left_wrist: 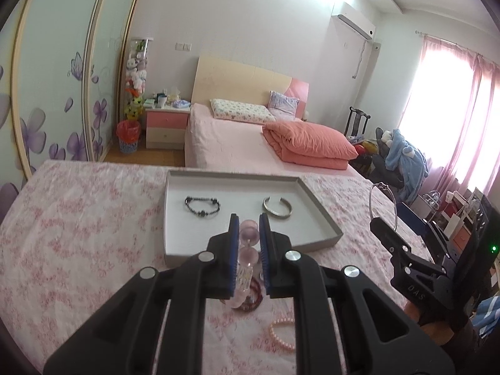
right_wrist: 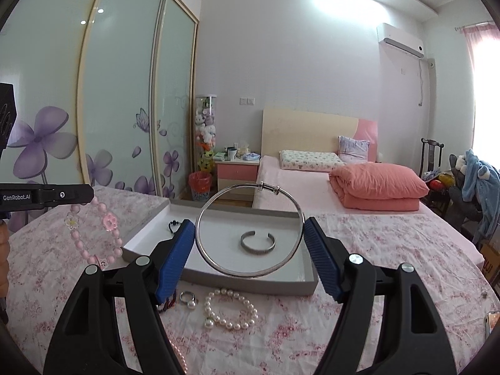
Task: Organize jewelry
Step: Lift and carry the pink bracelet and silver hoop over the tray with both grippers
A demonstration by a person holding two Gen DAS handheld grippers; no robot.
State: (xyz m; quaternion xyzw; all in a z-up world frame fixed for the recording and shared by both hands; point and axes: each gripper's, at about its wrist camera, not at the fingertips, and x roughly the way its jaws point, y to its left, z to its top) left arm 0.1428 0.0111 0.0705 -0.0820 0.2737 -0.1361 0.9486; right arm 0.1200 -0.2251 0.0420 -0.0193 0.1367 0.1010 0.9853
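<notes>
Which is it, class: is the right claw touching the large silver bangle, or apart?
Touching. In the right wrist view, the right claw has both blue pads pressing the large silver bangle at its sides.

A bedroom in a home. Shown by a bed (right_wrist: 300,184) with pale wooden headboard (right_wrist: 309,131), flowered pillow (right_wrist: 307,160) and folded coral quilt (right_wrist: 378,187); by a pink bedside cabinet (right_wrist: 237,172), sliding wardrobe doors (right_wrist: 125,93) painted with purple flowers, a tall tube of soft toys (right_wrist: 205,134), pink curtains (left_wrist: 462,115) and a wall-mounted air conditioner (right_wrist: 401,42).
</notes>
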